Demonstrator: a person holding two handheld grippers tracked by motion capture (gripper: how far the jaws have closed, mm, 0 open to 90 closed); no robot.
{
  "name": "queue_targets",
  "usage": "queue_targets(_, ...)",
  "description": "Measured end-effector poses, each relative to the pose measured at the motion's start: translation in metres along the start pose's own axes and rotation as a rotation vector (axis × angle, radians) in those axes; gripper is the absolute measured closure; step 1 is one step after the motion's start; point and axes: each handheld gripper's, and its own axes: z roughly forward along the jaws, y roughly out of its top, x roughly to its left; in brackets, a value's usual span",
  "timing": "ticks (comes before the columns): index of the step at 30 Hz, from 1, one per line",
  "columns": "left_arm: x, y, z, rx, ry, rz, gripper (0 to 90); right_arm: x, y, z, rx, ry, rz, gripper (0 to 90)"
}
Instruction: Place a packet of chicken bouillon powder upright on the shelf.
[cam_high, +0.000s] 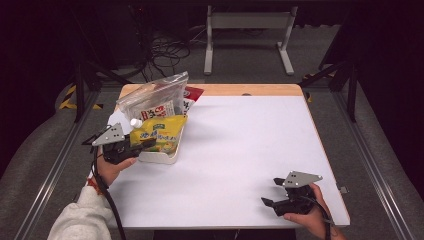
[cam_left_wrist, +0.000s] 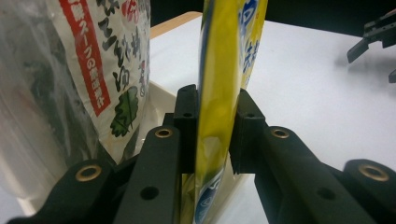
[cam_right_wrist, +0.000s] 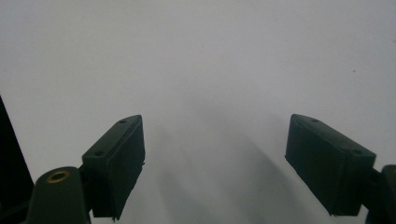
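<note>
Your left hand-held gripper (cam_left_wrist: 212, 135) is clenched on the yellow pouch (cam_left_wrist: 224, 70): in the left gripper view the pouch stands edge-on between the two black jaws, and both pads press against its sides. Take the white tray (cam_high: 165, 156) as your landmark. In the high view your left hand-held gripper (cam_high: 145, 143) sits at the tray's left edge, with your left hand (cam_high: 114, 167) wrapped under its body and the grey plate on top. The yellow pouch (cam_high: 161, 134) lies tilted over the tray, its near-left end in the jaws and its far end leaning toward the other packets. Just behind the pouch, in the far part of the tray, a clear bag with printed red and black lettering (cam_high: 152, 100) stands leaning, and the same bag (cam_left_wrist: 93, 70) is just left of the pouch in the left gripper view. A red packet (cam_high: 192, 93) peeks out behind the clear bag, at the tray's far right. A small white cap (cam_high: 135, 122) shows beside the pouch's left end. The tray rests near the left edge of the white surface (cam_high: 240, 150). Well apart from the tray, toward the near right corner of the surface, your right hand-held gripper (cam_high: 270, 192) rests low in your right hand (cam_high: 310, 215); it is released, and in the right gripper view its jaws stand wide apart with bare white surface (cam_right_wrist: 210, 70) between them.
</note>
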Motion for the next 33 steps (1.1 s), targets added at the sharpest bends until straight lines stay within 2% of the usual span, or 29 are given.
queue_targets(3,-0.003,-0.001,0.000,0.010,0.038,-0.011,71.5,0.000,0.000,-0.001,-0.002,-0.001,-0.001,19.7)
queue_targets(5,-0.003,-0.002,-0.001,0.008,0.042,-0.011,70.9,0.000,0.000,-0.001,-0.004,0.001,0.000,19.7)
queue_targets(9,-0.004,-0.005,-0.006,-0.002,0.064,-0.045,66.8,0.000,0.000,-0.002,-0.007,0.002,-0.001,19.7)
queue_targets(14,-0.010,-0.005,-0.010,0.017,0.087,-0.028,68.2,0.000,0.001,-0.003,-0.012,0.008,-0.003,20.0)
queue_targets(21,-0.009,-0.006,-0.008,0.031,0.087,-0.029,72.9,0.002,0.002,-0.005,-0.017,0.002,-0.017,19.9)
queue_targets(23,-0.009,-0.009,-0.002,0.076,0.092,-0.025,74.1,0.002,0.002,-0.004,-0.016,0.000,-0.018,19.9)
queue_targets(25,-0.007,-0.012,-0.002,0.062,0.090,-0.055,74.1,0.002,0.002,-0.004,-0.013,0.001,-0.020,19.9)
queue_targets(26,-0.005,-0.012,-0.003,0.062,0.089,-0.047,74.2,0.002,0.002,-0.004,-0.012,-0.001,-0.022,19.9)
queue_targets(33,-0.002,-0.017,-0.003,0.054,0.083,-0.075,74.2,0.002,0.002,-0.005,-0.014,-0.012,-0.023,19.9)
